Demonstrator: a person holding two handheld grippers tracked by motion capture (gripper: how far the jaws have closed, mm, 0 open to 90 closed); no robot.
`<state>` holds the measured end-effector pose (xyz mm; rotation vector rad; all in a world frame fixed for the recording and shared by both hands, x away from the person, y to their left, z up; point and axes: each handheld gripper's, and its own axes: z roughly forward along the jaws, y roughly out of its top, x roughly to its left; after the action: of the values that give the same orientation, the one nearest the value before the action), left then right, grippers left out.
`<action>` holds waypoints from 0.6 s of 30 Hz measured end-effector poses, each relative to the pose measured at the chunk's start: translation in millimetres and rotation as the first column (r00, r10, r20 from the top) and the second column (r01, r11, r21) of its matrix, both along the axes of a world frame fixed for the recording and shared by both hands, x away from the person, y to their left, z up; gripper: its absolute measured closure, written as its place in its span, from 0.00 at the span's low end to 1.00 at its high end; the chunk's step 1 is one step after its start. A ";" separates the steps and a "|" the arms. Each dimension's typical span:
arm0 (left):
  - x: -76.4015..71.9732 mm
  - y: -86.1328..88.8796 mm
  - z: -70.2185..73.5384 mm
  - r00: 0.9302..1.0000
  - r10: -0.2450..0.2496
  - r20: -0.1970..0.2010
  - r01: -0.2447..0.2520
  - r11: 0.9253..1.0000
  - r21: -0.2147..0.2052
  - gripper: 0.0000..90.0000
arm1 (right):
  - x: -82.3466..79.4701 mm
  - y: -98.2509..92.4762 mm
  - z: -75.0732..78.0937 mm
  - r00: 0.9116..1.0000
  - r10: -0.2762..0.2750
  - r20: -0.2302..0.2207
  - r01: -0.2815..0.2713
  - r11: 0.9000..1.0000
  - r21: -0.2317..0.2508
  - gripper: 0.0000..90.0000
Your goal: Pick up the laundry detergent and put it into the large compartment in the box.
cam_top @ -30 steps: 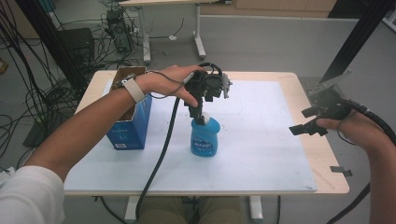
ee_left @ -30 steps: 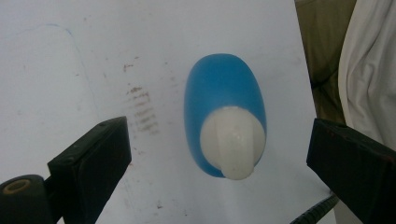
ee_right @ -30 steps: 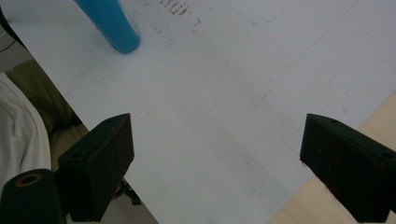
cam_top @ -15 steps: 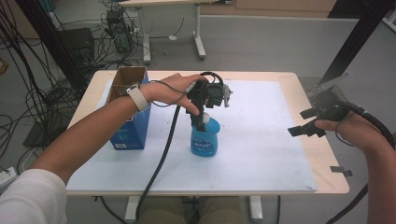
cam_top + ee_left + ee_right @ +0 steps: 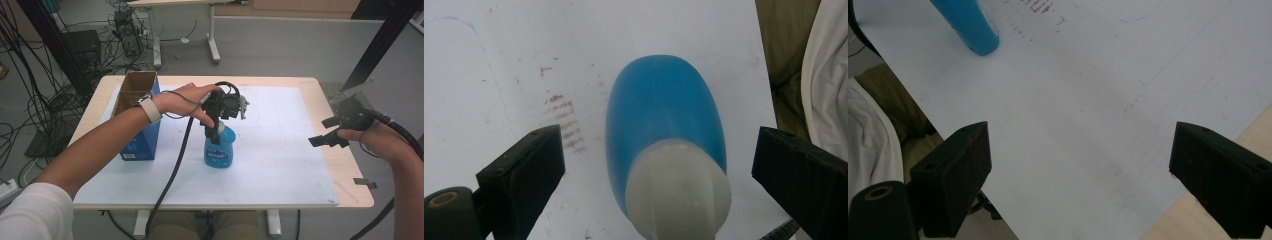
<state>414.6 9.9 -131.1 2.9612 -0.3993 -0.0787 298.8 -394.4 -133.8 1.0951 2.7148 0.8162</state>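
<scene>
Two black jaws of the left gripper (image 5: 659,195) stand spread wide on either side of the blue bottle (image 5: 218,145), clear of its white cap (image 5: 676,192). Upright mid-sheet on the table (image 5: 300,82), the bottle looks light, smooth and likely slippery; its narrow neck seems the surest hold. The left wrist bends downward over it, while the right gripper (image 5: 332,131), also open, hovers at the table's right edge.

A spray bottle (image 5: 218,147) stands upright near the middle of a mat (image 5: 280,165) covering the table (image 5: 320,95). A cardboard box (image 5: 136,117) stands to its left on the mat's left edge. The left gripper (image 5: 220,107) sits directly above the bottle; the right gripper (image 5: 334,131) is well apart, over the mat's right edge.
</scene>
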 end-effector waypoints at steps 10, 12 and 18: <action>0.6 -1.2 -3.6 1.000 0.002 -0.004 -0.002 1.000 0.004 0.08 | 1.1 0.4 0.6 1.000 0.004 0.003 -0.004 1.000 0.000 0.11; 0.9 -1.4 -4.1 1.000 0.001 -0.004 -0.001 1.000 0.005 0.08 | 1.3 0.8 1.0 1.000 0.005 0.003 -0.005 1.000 -0.002 0.11; 0.9 -2.7 -7.8 1.000 0.001 -0.005 -0.001 1.000 0.012 0.08 | 1.5 0.3 -0.3 1.000 0.004 0.001 -0.004 1.000 0.000 0.11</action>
<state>415.5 7.2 -138.9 2.9723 -0.3981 -0.0880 300.3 -394.2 -134.1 1.0895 2.7164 0.8177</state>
